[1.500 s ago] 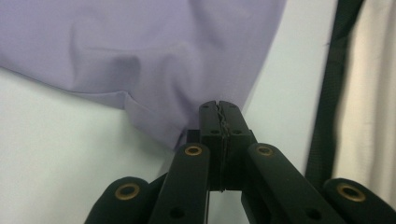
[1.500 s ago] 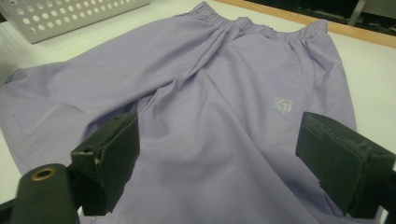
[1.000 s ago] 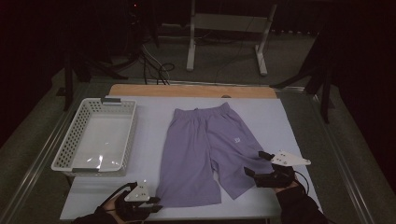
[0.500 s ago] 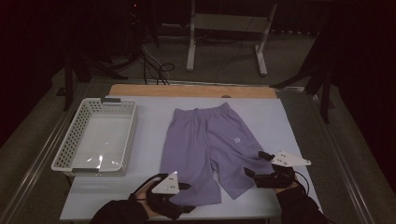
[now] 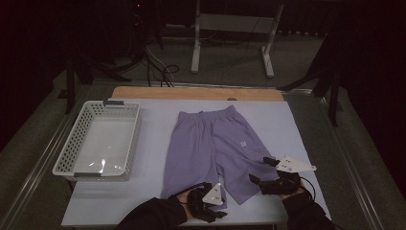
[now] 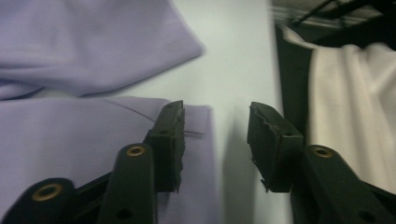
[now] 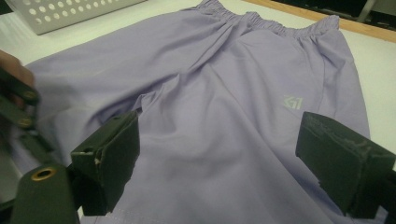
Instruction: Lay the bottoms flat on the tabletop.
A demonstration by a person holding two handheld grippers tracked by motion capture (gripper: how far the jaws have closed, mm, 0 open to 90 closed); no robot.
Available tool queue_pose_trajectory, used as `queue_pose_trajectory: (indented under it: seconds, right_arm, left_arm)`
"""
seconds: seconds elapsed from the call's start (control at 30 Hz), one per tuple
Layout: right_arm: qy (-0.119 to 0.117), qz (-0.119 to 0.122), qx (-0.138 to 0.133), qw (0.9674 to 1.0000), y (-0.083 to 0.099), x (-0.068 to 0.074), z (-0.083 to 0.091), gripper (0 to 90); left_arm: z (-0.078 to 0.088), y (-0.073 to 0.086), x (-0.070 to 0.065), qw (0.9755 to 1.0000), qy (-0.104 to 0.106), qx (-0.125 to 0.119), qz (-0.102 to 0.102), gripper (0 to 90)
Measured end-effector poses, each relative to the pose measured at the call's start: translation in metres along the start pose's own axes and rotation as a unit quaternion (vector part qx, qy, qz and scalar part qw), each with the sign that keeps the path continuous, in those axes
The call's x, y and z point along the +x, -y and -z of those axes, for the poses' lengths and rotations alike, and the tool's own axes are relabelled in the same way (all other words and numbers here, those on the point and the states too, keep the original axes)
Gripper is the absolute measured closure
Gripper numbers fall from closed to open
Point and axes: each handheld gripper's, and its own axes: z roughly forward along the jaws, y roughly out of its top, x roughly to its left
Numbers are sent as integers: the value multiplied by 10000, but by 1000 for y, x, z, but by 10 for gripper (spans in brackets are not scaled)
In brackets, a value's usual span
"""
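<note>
In the high view, purple shorts (image 5: 215,146) lie flat on the pale table (image 5: 158,124), waistband at the far side and both leg hems toward the near edge. A white perforated basket (image 5: 98,139) stands well apart to their left, leaving a bare strip of table between. The left tool (image 5: 210,211) sits at the hem of the left leg, close to the table's near edge. The right tool (image 5: 265,170) hovers over the outer hem of the right leg, with open table to its right.

In the left gripper view, the left tool (image 6: 215,135) has just been closing, yet its jaws stand apart: one lies over the shorts (image 6: 84,140) at the hem corner, the other over bare table (image 6: 233,60), the cloth's edge between them and unpressed. The table's edge runs just beyond.

In the right gripper view, the right tool (image 7: 217,154) is open wide, its jaws straddling the shorts (image 7: 210,84) without pinching. The basket (image 7: 65,11) shows at the far corner.
</note>
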Motion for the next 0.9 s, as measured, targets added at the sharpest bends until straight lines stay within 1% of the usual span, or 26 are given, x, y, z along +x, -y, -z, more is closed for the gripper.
queue_pose_trajectory:
  seconds: [0.03,0.07,0.1,0.13,0.17,0.2,0.23,0.27,0.3,0.33,0.37,0.4,0.43,0.47,0.5,0.6,0.67,0.7,0.73,0.77,0.8,0.87,0.9]
  right_arm:
    - [16,-5,2,10000,0,0,0,140]
    - [16,-3,0,10000,0,-1,0,140]
    - [27,-7,10,10000,0,-1,0,140]
    - [35,-20,3,10000,0,-1,0,140]
    - [13,-17,-19,10000,0,-1,0,140]
    - [28,1,-1,10000,0,0,0,140]
    - [19,4,-22,10000,0,0,0,140]
    - [12,9,-20,10000,0,0,0,140]
    - [12,9,-20,10000,0,0,0,140]
    - [21,1,-20,10000,0,-1,1,140]
    - [40,-10,-18,10000,0,-1,1,140]
    - [42,-17,-16,10000,0,-1,1,140]
    - [40,-17,-17,10000,0,-1,1,140]
    - [37,-8,-15,10000,0,-1,1,140]
    - [30,-8,-20,10000,0,-1,1,140]
    - [9,-3,-22,10000,0,0,1,140]
    - [20,-14,-29,10000,0,-1,1,140]
    - [30,0,-15,10000,0,-1,1,140]
    - [24,-8,-13,10000,0,-1,1,140]
    - [18,-8,-4,10000,0,-1,1,140]
    - [1,4,-16,10000,0,-1,1,140]
    - [16,-9,-19,10000,0,-1,1,140]
    - [24,-27,-26,10000,0,-1,1,140]
  left_arm:
    - [0,-1,1,10000,-84,21,4,657]
    - [-1,0,2,9998,-208,18,6,716]
    - [-2,0,2,9997,-246,-52,68,773]
    - [-2,1,2,9995,-280,-87,99,809]
    - [-2,1,2,9995,-302,-81,83,869]
    - [-1,0,1,9996,-255,-101,102,876]
    - [1,0,-1,9997,-147,-158,63,878]
    - [3,-1,-3,9997,-115,-201,-6,879]
    - [3,-1,-3,9997,-115,-201,-6,879]
    - [6,-4,-9,9996,7,-232,-147,879]
    - [7,-6,-10,9996,14,-227,-176,878]
    - [6,-7,-12,9997,63,-180,-172,878]
    - [6,-7,-13,9996,68,-173,-227,878]
    - [5,-7,-14,9996,67,-172,-214,877]
    - [3,-6,-13,9997,94,-96,-214,877]
    - [-3,-2,-10,9998,146,-9,-126,873]
    - [-4,-1,-8,9997,217,-59,-12,866]
    - [-4,-1,-7,9997,239,-59,9,859]
    - [-3,-1,-7,9997,218,-60,2,836]
    - [-2,-1,-7,9997,247,-73,32,811]
    - [-1,-1,-6,9997,225,-120,29,787]
    - [5,-2,-2,9992,246,-271,153,724]
    - [8,-2,0,9989,181,-378,217,676]
